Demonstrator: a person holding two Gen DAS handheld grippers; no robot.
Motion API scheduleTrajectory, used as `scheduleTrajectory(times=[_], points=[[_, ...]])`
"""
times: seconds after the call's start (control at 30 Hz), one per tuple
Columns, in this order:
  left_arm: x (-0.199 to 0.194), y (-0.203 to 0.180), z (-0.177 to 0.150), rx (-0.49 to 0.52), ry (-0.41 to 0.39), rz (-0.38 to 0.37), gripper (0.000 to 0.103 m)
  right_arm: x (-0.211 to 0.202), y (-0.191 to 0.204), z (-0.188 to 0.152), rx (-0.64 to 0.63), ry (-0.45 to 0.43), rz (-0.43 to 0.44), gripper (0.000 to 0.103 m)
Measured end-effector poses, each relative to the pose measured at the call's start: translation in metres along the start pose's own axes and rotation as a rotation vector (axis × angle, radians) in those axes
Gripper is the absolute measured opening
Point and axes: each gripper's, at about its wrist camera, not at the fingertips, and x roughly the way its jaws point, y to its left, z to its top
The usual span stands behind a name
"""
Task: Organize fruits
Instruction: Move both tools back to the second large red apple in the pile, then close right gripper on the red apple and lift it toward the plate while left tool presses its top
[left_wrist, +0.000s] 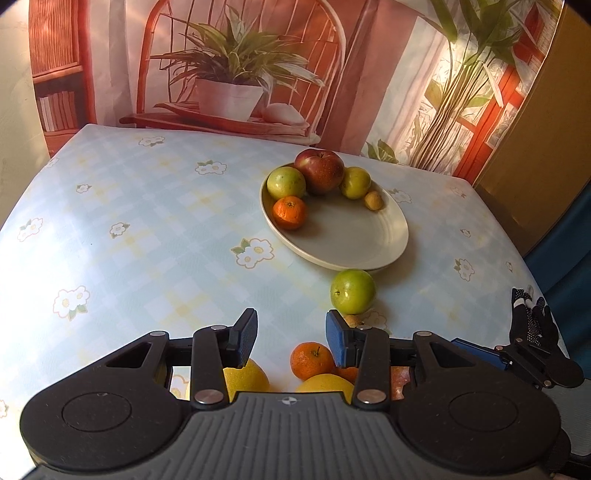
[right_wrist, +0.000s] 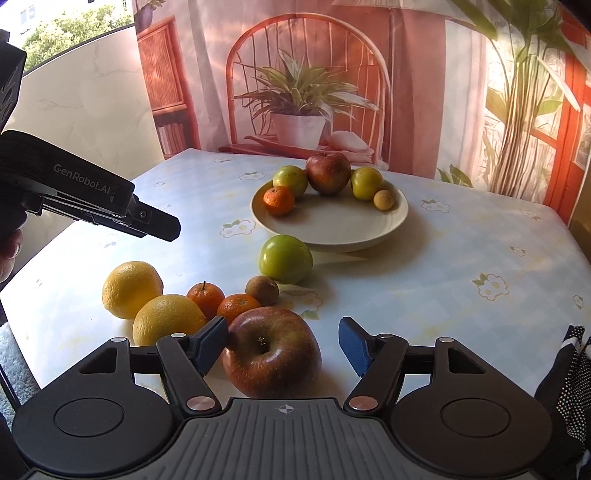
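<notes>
Spanning both views, a floral-clothed bench (right_wrist: 461, 258). Beyond both sets of fingers, a cream plate (right_wrist: 332, 225) holding five fruits. Between the released right gripper (right_wrist: 283, 345) fingers, a red apple (right_wrist: 271, 354), untouched. Under the left gripper (left_wrist: 291, 338), fingers likewise spread, loose oranges (left_wrist: 312, 360).
</notes>
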Motion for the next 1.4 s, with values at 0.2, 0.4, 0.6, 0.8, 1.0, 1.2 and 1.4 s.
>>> scheduleTrajectory(times=[0.2, 0.4, 0.6, 0.8, 1.0, 1.2, 1.4], points=[[0.003, -0.003, 0.001, 0.011, 0.008, -0.020, 0.043, 0.000, 0.003, 0.000, -0.023, 0.000, 0.005, 0.064], [0.003, -0.005, 0.001, 0.018, 0.014, -0.041, 0.043, 0.001, 0.004, -0.002, -0.040, 0.014, 0.010, 0.064], [0.009, -0.006, -0.001, 0.013, 0.039, -0.085, 0.043, 0.010, 0.003, -0.010, -0.037, 0.053, 0.005, 0.064], [0.019, -0.013, -0.003, 0.018, 0.077, -0.142, 0.043, 0.020, 0.004, -0.017, -0.035, 0.096, 0.010, 0.062], [0.029, -0.024, -0.008, 0.042, 0.115, -0.233, 0.043, 0.025, 0.003, -0.020, -0.036, 0.111, 0.008, 0.057], [0.035, -0.040, -0.011, 0.127, 0.142, -0.285, 0.043, 0.025, 0.001, -0.021, -0.030, 0.106, 0.011, 0.057], [0.043, -0.049, -0.015, 0.173, 0.185, -0.313, 0.042, 0.025, 0.001, -0.021, -0.028, 0.104, 0.010, 0.057]])
